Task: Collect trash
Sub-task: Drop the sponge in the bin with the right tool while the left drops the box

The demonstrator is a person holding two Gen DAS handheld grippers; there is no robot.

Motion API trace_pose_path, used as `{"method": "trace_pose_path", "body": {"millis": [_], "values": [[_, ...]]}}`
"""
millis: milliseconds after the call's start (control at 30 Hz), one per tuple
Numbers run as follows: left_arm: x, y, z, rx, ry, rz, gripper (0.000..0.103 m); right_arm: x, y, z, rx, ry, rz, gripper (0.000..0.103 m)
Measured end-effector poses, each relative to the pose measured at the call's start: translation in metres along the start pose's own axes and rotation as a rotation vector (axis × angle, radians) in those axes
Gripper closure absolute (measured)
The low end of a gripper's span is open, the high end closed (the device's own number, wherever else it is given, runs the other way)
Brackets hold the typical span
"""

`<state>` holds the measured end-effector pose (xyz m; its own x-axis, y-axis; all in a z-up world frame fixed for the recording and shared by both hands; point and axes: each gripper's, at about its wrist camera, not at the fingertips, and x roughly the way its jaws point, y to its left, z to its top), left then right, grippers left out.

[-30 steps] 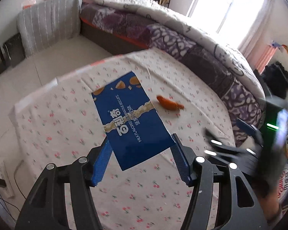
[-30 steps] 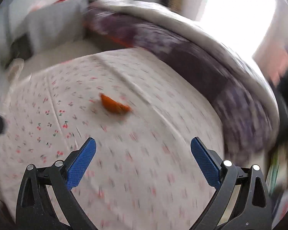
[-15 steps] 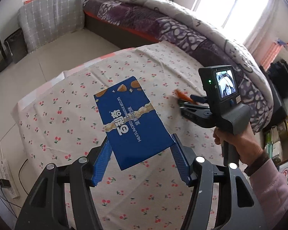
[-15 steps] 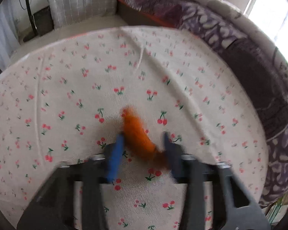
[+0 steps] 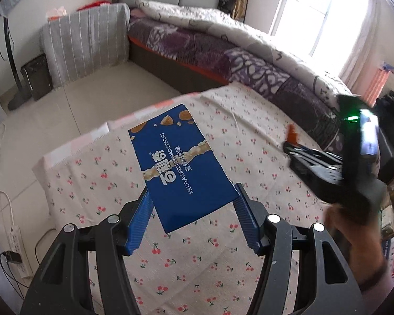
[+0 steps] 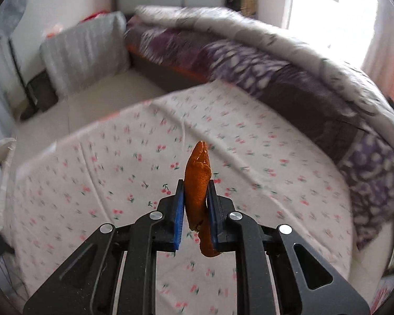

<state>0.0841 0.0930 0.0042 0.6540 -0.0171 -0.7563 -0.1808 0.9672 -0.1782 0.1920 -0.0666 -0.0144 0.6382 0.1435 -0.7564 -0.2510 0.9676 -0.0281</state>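
Observation:
My left gripper (image 5: 193, 197) is shut on a flat blue biscuit box (image 5: 180, 165) and holds it above the cherry-print tablecloth (image 5: 249, 136). My right gripper (image 6: 196, 183) is shut on an orange scrap of peel (image 6: 198, 178) and holds it clear above the tablecloth (image 6: 118, 173). In the left wrist view the right gripper (image 5: 291, 145) shows blurred at the right, with the orange scrap (image 5: 292, 134) sticking up from its tips.
A bed with a purple patterned quilt (image 5: 223, 50) runs behind the table. A grey striped cushion (image 5: 86, 42) and a dark bin (image 5: 38, 76) stand on the floor at the left. A power strip (image 5: 17, 246) lies by the table's left edge.
My right gripper closed on the orange scrap and lifted it off the tablecloth. My left gripper kept hold of the blue box and barely moved.

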Motion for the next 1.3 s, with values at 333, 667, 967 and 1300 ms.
{"method": "trace_pose_path", "body": {"millis": [333,667,967,1300], "values": [[-0.025,-0.023,-0.009,0.055,-0.049,-0.074,0.043,-0.099,-0.030,-0.047,0.204,-0.013,-0.096,0.087],[-0.031,-0.054,-0.023,0.133,-0.052,-0.111,0.043,-0.139,-0.087,-0.101,0.326,-0.008,-0.154,0.086],[-0.025,-0.100,-0.043,0.214,-0.021,-0.143,0.043,-0.166,-0.165,-0.142,0.462,-0.039,-0.248,0.086],[-0.039,-0.157,-0.071,0.336,-0.050,-0.199,0.043,-0.214,-0.224,-0.173,0.542,-0.075,-0.333,0.086]]}}
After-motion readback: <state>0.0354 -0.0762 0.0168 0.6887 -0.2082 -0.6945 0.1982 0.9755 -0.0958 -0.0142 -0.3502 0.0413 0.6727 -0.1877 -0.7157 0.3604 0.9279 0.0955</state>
